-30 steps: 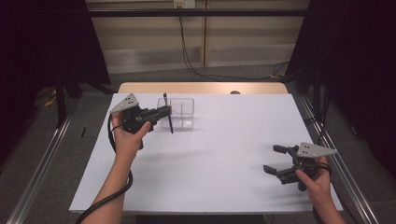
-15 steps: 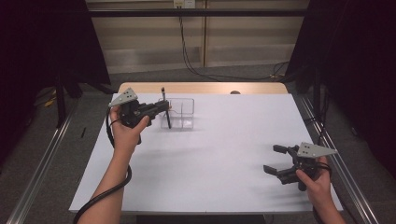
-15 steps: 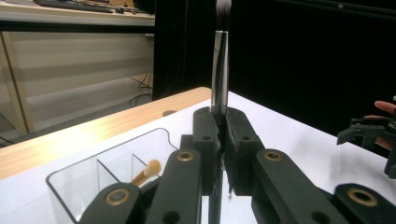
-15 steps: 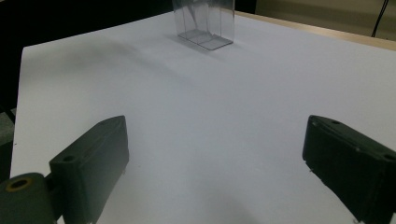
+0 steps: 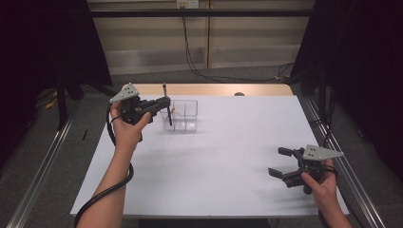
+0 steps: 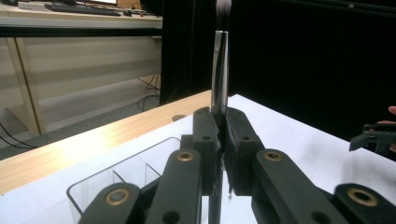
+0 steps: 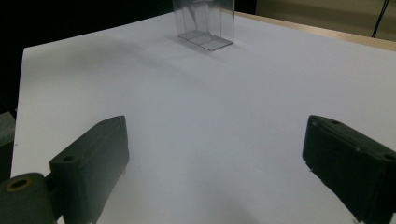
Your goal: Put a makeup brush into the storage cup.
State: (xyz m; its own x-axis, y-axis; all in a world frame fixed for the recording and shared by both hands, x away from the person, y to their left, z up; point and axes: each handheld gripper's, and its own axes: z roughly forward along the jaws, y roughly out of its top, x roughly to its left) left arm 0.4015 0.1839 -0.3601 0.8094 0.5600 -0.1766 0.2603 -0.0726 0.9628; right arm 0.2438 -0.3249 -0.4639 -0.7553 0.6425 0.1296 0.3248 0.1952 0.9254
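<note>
My left gripper (image 5: 163, 102) is shut on a thin brush (image 5: 167, 105) with a black handle and a silver ferrule, which it holds roughly upright just left of a clear divided box (image 5: 184, 115) at the table's far left. In the left gripper view the brush (image 6: 219, 70) rises from between the closed jaws of the left gripper (image 6: 222, 144), bristles up, with the clear box (image 6: 116, 179) below and behind. My right gripper (image 5: 281, 162) rests open near the front right of the table. In its own view the right gripper (image 7: 215, 158) has nothing between its jaws, and the box (image 7: 203, 23) stands far off.
The white table top (image 5: 214, 156) lies bare between the two grippers. A wooden strip (image 5: 214, 89) runs along the far edge. Metal rails (image 5: 43, 161) flank the table on both sides. The other hand's gripper (image 6: 376, 137) shows far off in the left gripper view.
My left gripper has lifted and drawn slightly back and left with the brush still in it. The right gripper has stayed put.
</note>
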